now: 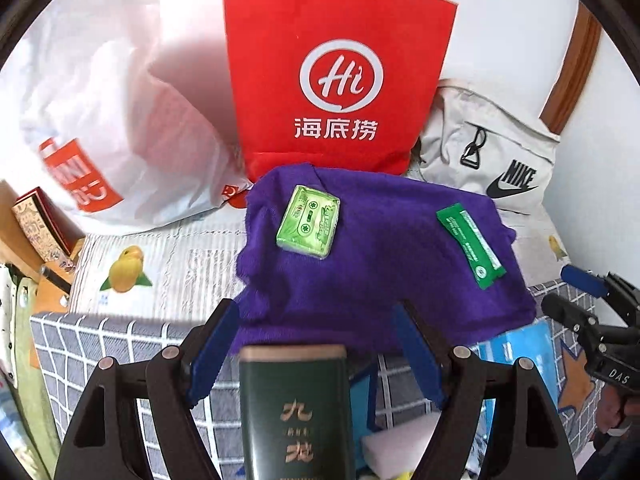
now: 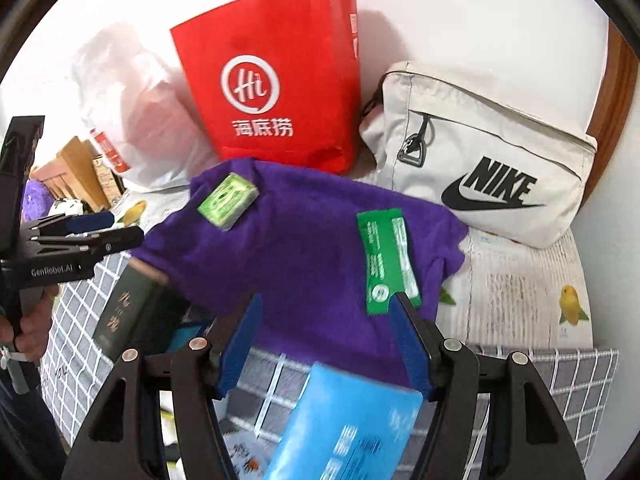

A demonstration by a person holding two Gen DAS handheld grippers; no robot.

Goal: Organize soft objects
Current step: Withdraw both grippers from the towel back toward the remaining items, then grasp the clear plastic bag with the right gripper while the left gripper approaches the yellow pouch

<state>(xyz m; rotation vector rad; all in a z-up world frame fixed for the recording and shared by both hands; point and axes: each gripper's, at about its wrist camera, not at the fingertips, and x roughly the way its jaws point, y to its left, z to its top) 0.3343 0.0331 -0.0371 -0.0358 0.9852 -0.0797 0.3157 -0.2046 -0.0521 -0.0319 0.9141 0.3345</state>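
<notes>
A purple cloth (image 1: 380, 248) (image 2: 304, 264) lies spread on the bed, its near edge draped over a grey checked fabric bin (image 1: 100, 344). On the cloth rest a green tissue pack (image 1: 308, 222) (image 2: 228, 200) and a flat green sachet (image 1: 470, 246) (image 2: 386, 260). My left gripper (image 1: 316, 344) (image 2: 108, 230) hovers open above the cloth's near edge, over a dark green box (image 1: 294, 412) (image 2: 124, 312) standing in the bin; its pads touch nothing. My right gripper (image 2: 326, 340) (image 1: 572, 294) is open too, just short of the sachet, above a blue pack (image 2: 348, 428).
A red paper bag (image 1: 336, 80) stands against the wall behind the cloth. A white plastic bag (image 1: 112, 128) is to its left and a white Nike pouch (image 2: 480, 160) to its right. The bed sheet (image 1: 160, 256) has lemon prints. Boxes (image 1: 40, 220) sit far left.
</notes>
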